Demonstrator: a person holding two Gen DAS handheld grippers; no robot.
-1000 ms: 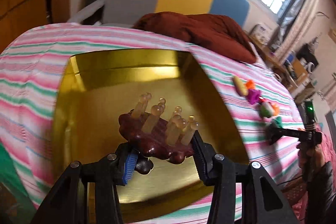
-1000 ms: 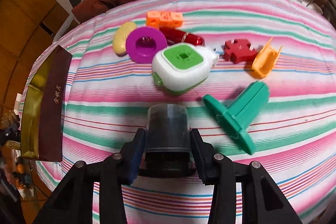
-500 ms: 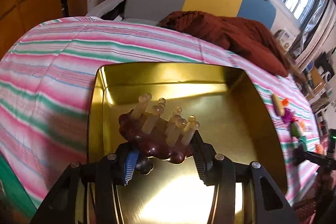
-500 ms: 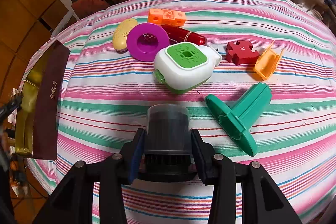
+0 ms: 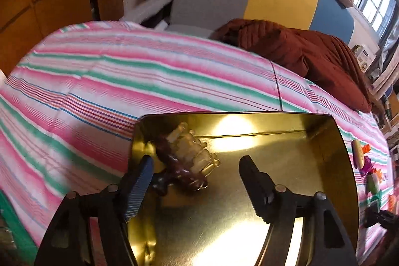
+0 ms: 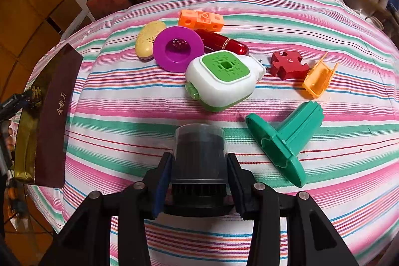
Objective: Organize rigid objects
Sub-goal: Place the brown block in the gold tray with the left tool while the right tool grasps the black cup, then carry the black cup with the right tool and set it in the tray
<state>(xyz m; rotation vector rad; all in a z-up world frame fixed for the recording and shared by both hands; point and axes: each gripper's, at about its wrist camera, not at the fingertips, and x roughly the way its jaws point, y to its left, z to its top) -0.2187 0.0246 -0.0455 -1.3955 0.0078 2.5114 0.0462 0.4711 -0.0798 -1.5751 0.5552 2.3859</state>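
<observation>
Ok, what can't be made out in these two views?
- Left wrist view: the dark brown massager in the gold tin is motion-blurred; its shape is unclear.
- Left wrist view: toys at the right edge are too small and cut off.
- Right wrist view: the dark capped container's base is hidden between the right gripper's pads.

Light: I see daylight from the window (image 5: 376,1), room otherwise dim.
Glare: hot reflections on gold tray (image 5: 311,166).
Blur: striped cloth (image 5: 124,81) smeared in left view; right view sharp.
Edges: heavy fisheye bending, dark corners.
</observation>
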